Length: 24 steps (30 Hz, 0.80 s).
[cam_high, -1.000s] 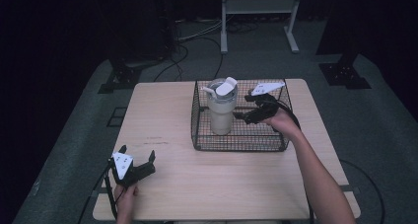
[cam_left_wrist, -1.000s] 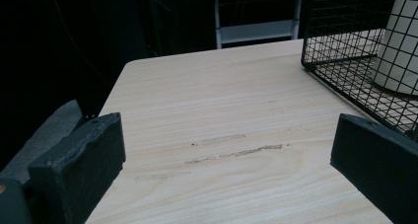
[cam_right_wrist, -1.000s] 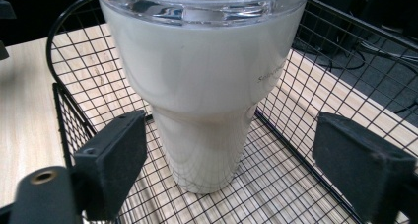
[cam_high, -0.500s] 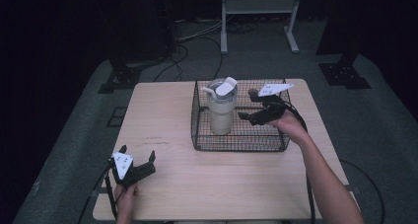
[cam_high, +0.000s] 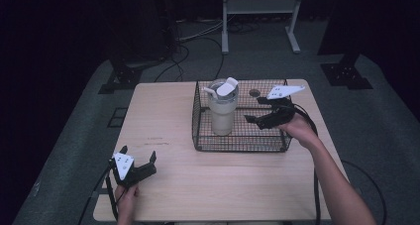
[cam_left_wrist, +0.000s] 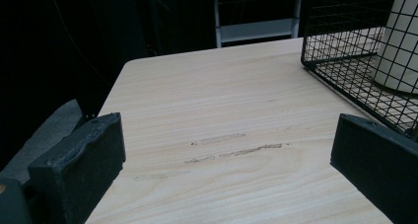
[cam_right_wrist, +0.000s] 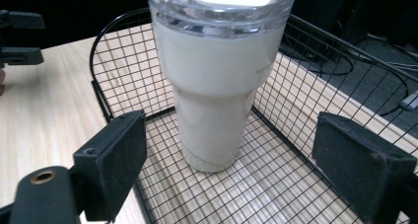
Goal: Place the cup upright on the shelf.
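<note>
The right gripper (cam_high: 253, 111) hovers inside the wire basket (cam_high: 198, 106), jaws spread wide, empty, aimed at the one white lidded tumbler (cam_high: 222, 111) standing upright in the basket's left half. The left gripper (cam_high: 138, 158), also spread, rests near the table (cam_high: 208, 185) corner, well apart.

high view overhead, tool views near tabletop (cam_high: 163, 116)

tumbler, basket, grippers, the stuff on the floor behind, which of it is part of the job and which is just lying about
In the job:
- white tumbler, upright in the wire basket
- right gripper, jaws open toward the tumbler

Lying about:
- left gripper, open over the bare table
- metal stand and cables on the floor behind
</note>
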Tool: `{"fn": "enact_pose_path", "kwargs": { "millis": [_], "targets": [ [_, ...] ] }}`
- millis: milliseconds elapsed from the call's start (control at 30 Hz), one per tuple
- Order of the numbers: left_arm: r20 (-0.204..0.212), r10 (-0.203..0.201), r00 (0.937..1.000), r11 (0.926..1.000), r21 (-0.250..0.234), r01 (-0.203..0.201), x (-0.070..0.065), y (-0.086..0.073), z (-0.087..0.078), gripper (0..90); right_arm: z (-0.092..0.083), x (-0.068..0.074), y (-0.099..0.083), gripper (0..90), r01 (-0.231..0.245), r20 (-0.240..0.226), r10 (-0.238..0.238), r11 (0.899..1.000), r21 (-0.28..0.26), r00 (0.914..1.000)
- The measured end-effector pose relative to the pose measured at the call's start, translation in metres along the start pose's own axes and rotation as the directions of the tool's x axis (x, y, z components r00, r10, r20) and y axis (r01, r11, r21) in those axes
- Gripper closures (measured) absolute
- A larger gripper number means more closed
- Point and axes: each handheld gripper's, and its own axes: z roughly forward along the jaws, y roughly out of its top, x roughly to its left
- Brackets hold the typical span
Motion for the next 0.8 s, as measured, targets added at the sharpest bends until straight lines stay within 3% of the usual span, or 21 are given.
{"fn": "enact_pose_path", "kwargs": {
  "millis": [800],
  "targets": [
    [-0.002,0.007,1.0,1.0,0.005,-0.007,-0.001,0.0,0.0,0.0,-0.024,0.018,-0.024,13.0,0.026,-0.024,-0.026,1.0,0.006,0.9994]
  ]
}}
